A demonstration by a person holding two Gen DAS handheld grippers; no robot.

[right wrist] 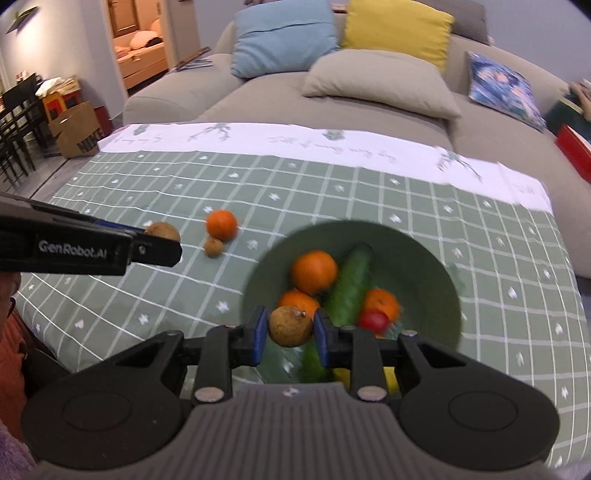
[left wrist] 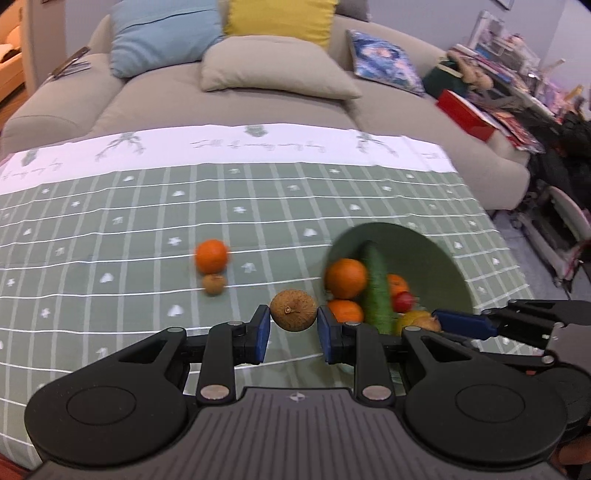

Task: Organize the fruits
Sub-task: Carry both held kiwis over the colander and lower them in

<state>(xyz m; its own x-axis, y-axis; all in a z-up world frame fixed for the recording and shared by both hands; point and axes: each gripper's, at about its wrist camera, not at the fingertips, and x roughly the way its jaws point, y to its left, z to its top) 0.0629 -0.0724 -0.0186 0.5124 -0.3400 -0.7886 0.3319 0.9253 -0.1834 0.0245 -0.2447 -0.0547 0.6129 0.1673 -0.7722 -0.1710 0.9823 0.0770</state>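
behind everything sits a big grey sofa [left wrist: 236,107] with a blue pillow [left wrist: 162,33], a yellow pillow [left wrist: 280,18], a grey pillow [left wrist: 273,70] and a dark blue patterned pillow [left wrist: 388,61] on it. off to one side of the room a brown cardboard box [right wrist: 77,129] stands on the floor.

in front of the sofa is the bench [left wrist: 110,229]. it is covered by a green cloth with white lines and a white strip along its far edge.

on the cloth sits a green bowl [right wrist: 424,258]. inside the bowl lie a long green cucumber [right wrist: 349,284], three oranges, one of them a big orange [right wrist: 314,271] next to the cucumber, and a small red fruit [right wrist: 375,321]. something yellow shows at the near edge of the bowl, but it is too blurry to name.

out on the cloth, well apart from the bowl, sits one more orange [left wrist: 211,256]. a little brown fruit [left wrist: 213,284] touches it on the near side.

the left claw [left wrist: 293,325] is shut tight on a round brown fruit [left wrist: 293,310], pinched between its two blue pads. it hangs above the cloth, just beside the bowl.

the right claw [right wrist: 290,330] is shut tight on another brown fruit with a tiny stem [right wrist: 290,326]. it hangs over the near part of the bowl, above the oranges.
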